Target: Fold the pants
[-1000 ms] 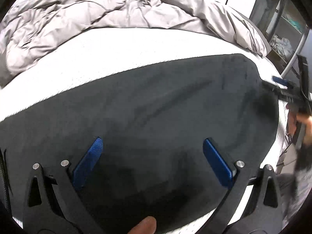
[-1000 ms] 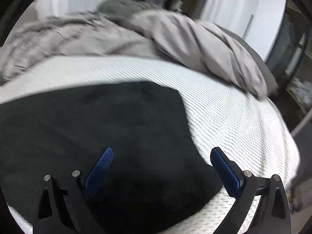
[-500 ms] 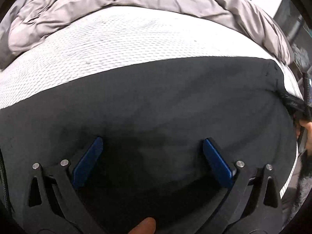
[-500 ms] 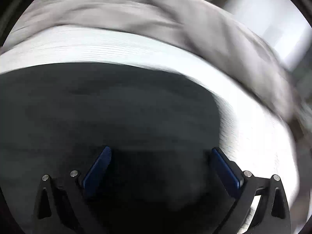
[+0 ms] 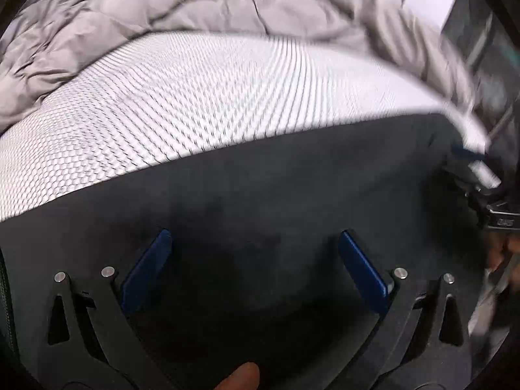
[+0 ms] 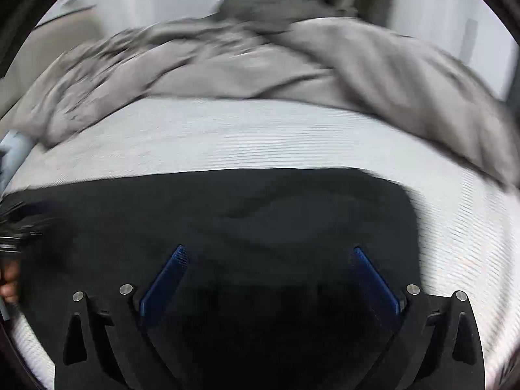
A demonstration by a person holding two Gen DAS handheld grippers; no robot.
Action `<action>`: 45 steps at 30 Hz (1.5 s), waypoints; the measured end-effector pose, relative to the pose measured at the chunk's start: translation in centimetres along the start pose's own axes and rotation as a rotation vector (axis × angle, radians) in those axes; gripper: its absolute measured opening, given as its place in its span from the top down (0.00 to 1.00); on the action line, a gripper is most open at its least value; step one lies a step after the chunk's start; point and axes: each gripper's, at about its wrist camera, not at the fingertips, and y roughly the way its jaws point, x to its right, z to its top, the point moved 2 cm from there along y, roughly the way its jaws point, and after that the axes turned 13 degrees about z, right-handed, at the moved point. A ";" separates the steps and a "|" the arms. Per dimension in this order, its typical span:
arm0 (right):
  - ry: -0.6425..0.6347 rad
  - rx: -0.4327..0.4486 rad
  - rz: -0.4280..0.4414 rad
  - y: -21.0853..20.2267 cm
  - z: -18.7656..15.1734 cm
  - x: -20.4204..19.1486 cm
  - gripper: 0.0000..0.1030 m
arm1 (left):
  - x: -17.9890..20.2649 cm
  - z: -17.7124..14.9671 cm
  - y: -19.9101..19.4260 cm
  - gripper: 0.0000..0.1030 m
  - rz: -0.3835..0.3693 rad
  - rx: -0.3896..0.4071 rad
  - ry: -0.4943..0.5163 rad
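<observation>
Black pants (image 5: 276, 195) lie flat on a white textured mattress (image 5: 211, 97). My left gripper (image 5: 255, 243) is open, its blue fingers spread just above the dark cloth. My right gripper (image 6: 268, 253) is open too and hovers over the pants (image 6: 227, 214) near their right end. The right gripper also shows at the right edge of the left wrist view (image 5: 481, 175), at the cloth's end. The left gripper shows blurred at the left edge of the right wrist view (image 6: 13, 230).
A rumpled grey duvet (image 5: 162, 16) is piled along the far side of the mattress and also shows in the right wrist view (image 6: 260, 65). Bare mattress (image 6: 471, 243) lies right of the pants. Dark shelving (image 5: 487, 32) stands at the far right.
Both grippers have dropped closer to the pants and stayed open. The right gripper's view has swung left, so the pants' right edge sits further right. Nothing has been gripped.
</observation>
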 end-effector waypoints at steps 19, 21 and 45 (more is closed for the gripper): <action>0.129 0.002 -0.352 -1.4 -2.6 9.5 0.02 | -3.0 0.9 -1.3 0.01 -0.043 0.041 -0.143; 0.095 0.035 -0.333 -2.3 -1.5 7.0 0.02 | -3.6 1.3 -1.1 0.01 0.004 0.048 -0.163; 0.123 -0.020 -0.404 3.0 1.8 9.0 0.29 | -2.4 1.2 -1.3 0.01 0.033 0.028 -0.133</action>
